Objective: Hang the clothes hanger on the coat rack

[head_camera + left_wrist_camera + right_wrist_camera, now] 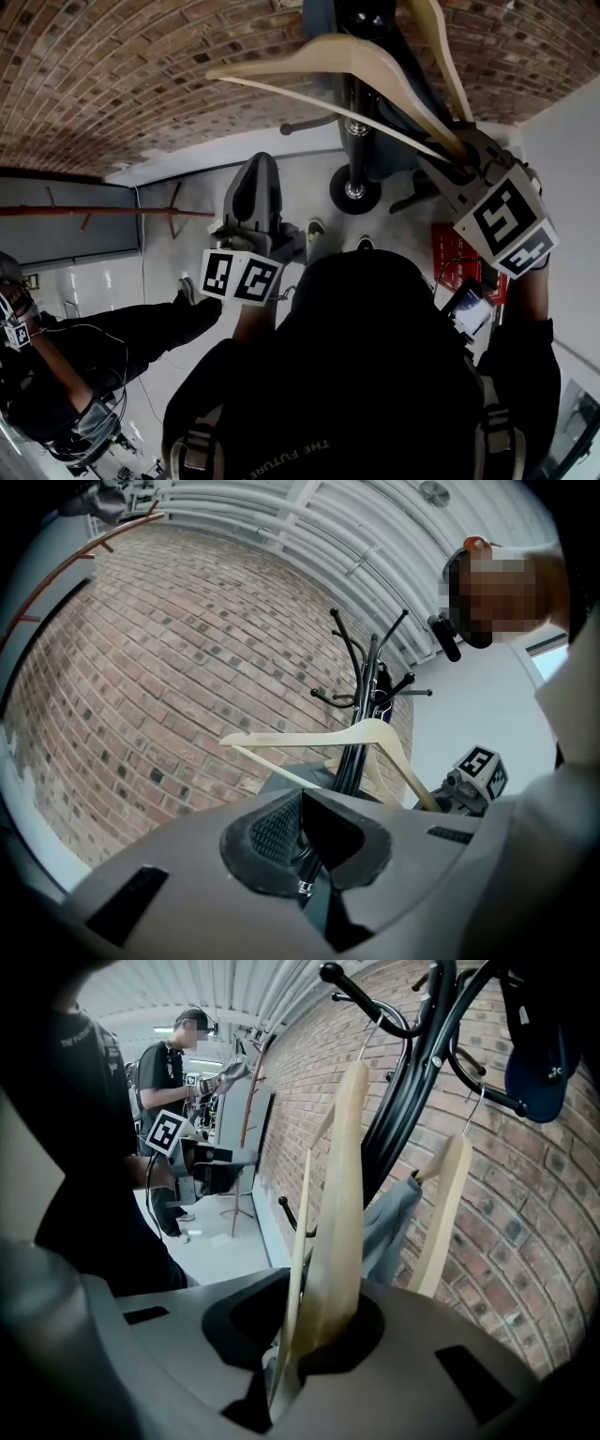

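A pale wooden hanger (328,61) is held up beside the black coat rack (354,141). My right gripper (459,150) is shut on its lower right end. In the right gripper view the hanger (339,1194) rises from the jaws (309,1354), its wire hook (371,1030) close under a curved rack arm (375,1012); whether they touch I cannot tell. My left gripper (261,164) is held out left of the rack's pole, shut on nothing. In the left gripper view it (300,841) faces the hanger (366,738) and the rack (370,677).
A second wooden hanger (441,1213), a grey garment (389,1227) and a blue cap (534,1063) hang on the rack. The brick wall (122,84) is just behind. The rack's round base (354,187) stands on the floor. One person (66,375) sits left; another (173,1082) stands behind.
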Motion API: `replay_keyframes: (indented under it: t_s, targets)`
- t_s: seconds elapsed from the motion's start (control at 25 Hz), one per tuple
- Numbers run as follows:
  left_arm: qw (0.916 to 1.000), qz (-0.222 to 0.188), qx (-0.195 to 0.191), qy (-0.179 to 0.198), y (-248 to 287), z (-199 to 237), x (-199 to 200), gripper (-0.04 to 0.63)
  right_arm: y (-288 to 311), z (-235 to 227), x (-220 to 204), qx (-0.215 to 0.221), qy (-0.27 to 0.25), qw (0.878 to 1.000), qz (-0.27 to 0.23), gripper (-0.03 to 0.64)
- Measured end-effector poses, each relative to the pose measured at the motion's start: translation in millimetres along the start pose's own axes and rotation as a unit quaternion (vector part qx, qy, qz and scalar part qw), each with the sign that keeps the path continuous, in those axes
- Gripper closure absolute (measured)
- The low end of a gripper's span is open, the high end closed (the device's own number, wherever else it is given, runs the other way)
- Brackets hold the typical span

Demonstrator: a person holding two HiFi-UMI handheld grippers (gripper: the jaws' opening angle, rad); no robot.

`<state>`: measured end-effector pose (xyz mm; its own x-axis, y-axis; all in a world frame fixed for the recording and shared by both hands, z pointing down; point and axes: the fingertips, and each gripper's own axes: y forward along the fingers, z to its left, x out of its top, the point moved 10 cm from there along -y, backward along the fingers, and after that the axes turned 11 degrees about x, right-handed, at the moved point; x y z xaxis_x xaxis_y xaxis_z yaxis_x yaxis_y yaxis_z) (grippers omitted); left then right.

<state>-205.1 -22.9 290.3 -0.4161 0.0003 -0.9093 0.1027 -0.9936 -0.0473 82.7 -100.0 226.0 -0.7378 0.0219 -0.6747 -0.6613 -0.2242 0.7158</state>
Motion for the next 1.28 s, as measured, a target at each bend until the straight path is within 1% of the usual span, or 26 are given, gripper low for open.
replay_keyframes:
  t_s: [0.24, 0.44, 0.84, 1.08, 1.28]
  targets:
    - [1.0000, 0.001, 0.003, 0.001, -2.6, 2.3, -3.4, 0.575, 5.3, -0.2, -6.1, 0.007, 0.011, 1.000, -0.001, 0.572]
    - [1.0000, 0.005, 0.004, -0.001, -1.8, 2.0, -2.8, 0.575, 5.5, -3.0, -7.5, 0.001, 0.013, 1.000, 0.010, 0.572]
    - [1.0000, 0.004, -0.001, -0.004, -0.7, 0.9, -2.3, 0.575, 9.5, -6.1, -10.1, -0.013, 0.019, 1.000, 0.017, 0.572]
    - [1.0000, 0.005, -0.001, -0.003, -4.4, -2.9, -3.4, 0.574, 6.1, -6.1, -13.4, -0.037, 0.017, 0.999, 0.014, 0.572]
    - [1.0000, 0.004, -0.002, 0.001, -7.8, -3.2, -3.8, 0.575, 6.7, -4.9, -16.0, -0.068, 0.012, 0.998, 0.008, 0.571]
